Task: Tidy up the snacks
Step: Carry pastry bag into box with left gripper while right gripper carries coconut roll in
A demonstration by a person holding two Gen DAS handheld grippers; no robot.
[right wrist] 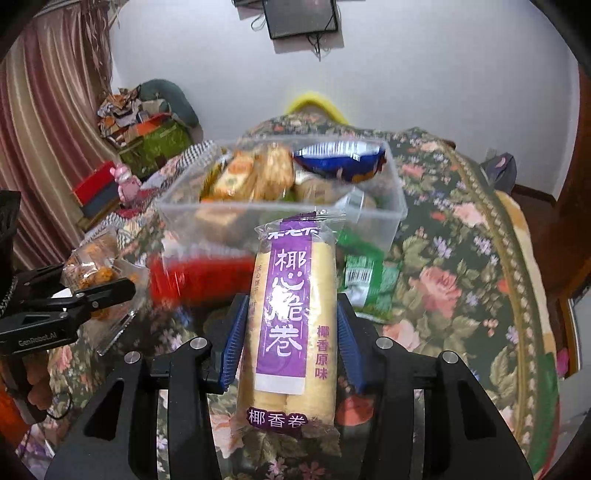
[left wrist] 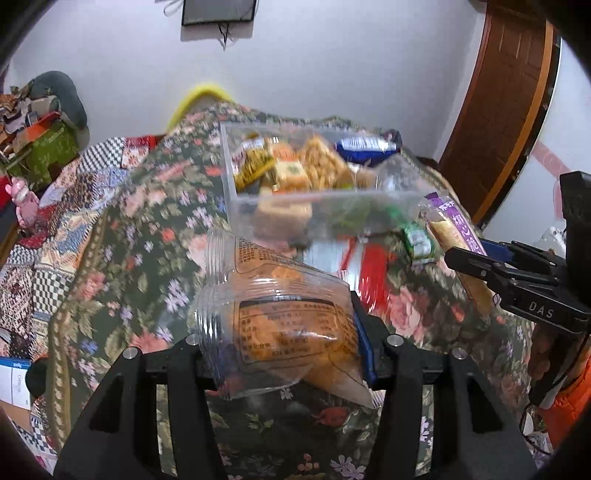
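Left wrist view: left gripper [left wrist: 284, 354] clamps a clear pack of orange snacks [left wrist: 280, 332], lower centre; clear tub [left wrist: 236, 192] sits above it, part-filled with wrapped snacks. Right wrist view: right gripper [right wrist: 288, 347] pinches the purple coconut roll pack [right wrist: 288, 325], frame centre, tub behind. Both mid-carry; next probably lift over the rim and release.

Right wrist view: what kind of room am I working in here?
Most likely a lived-in home room, perhaps a bedroom or sitting room. The work surface is draped in a floral cloth, pink striped curtains hang on the left, and a dark framed panel is mounted on the white wall.
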